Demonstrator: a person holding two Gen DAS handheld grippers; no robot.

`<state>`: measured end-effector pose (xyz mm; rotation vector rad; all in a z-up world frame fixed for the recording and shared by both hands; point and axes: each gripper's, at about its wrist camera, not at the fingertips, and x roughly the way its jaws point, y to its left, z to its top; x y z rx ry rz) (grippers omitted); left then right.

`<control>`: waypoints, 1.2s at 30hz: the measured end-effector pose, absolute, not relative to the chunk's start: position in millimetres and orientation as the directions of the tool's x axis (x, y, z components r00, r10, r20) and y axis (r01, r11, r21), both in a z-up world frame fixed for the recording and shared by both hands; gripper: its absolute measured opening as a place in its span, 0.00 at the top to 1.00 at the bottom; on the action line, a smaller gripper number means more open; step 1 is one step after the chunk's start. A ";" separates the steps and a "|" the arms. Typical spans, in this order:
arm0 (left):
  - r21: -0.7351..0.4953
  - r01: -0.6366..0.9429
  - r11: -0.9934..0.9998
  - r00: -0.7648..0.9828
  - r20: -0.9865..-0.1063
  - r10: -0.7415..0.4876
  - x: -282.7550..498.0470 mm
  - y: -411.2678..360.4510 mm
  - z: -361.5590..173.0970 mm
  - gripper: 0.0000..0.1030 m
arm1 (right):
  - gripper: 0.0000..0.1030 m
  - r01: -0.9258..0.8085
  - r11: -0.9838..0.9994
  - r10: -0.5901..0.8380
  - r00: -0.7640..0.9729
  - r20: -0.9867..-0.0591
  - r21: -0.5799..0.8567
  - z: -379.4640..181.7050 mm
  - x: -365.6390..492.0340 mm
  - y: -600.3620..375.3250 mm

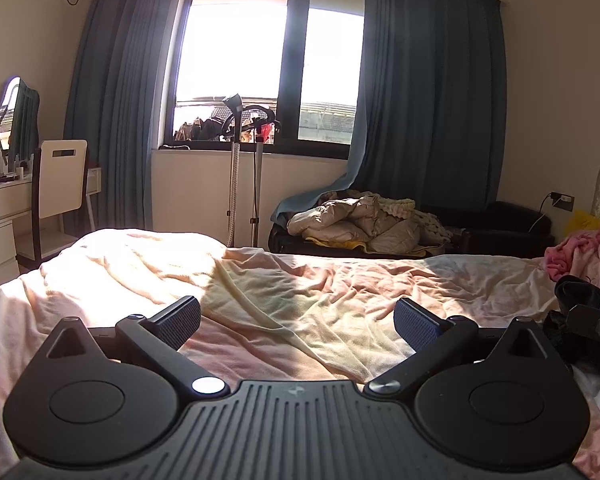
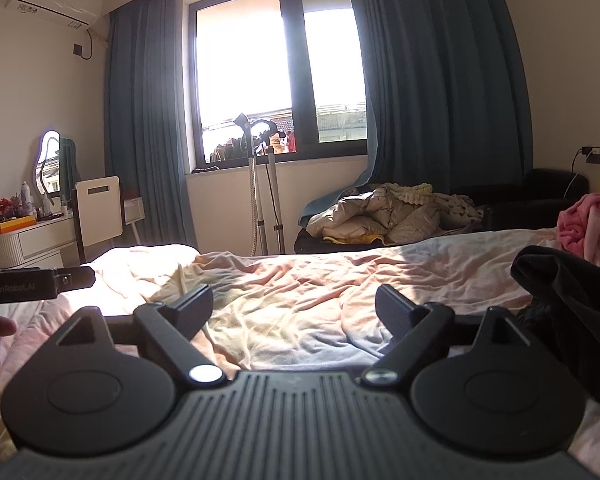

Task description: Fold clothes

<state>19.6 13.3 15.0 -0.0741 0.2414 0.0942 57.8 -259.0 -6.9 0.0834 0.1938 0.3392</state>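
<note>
Bedroom, rumpled bed (image 1: 300, 280). Left gripper (image 1: 298, 322) and right gripper (image 2: 294, 310) both spread, empty. Looks like pre-grab stage; you'd reach right for black garment (image 2: 572, 300).

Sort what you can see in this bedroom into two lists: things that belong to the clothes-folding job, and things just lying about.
Belongs to the job:
- left gripper, open
- right gripper, open
- black garment on the bed, right side
- bed sheet, the work surface

Just lying about:
- beige quilt on the dark sofa
- pink blanket
- garment steamer
- white chair
- mirror
</note>
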 end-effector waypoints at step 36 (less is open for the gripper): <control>-0.015 -0.091 0.996 0.972 -0.219 0.085 17.1 2.4 12.4 0.00 | 0.00 -0.311 0.946 0.324 0.925 -0.200 0.096 -13.4 62.3 -253.5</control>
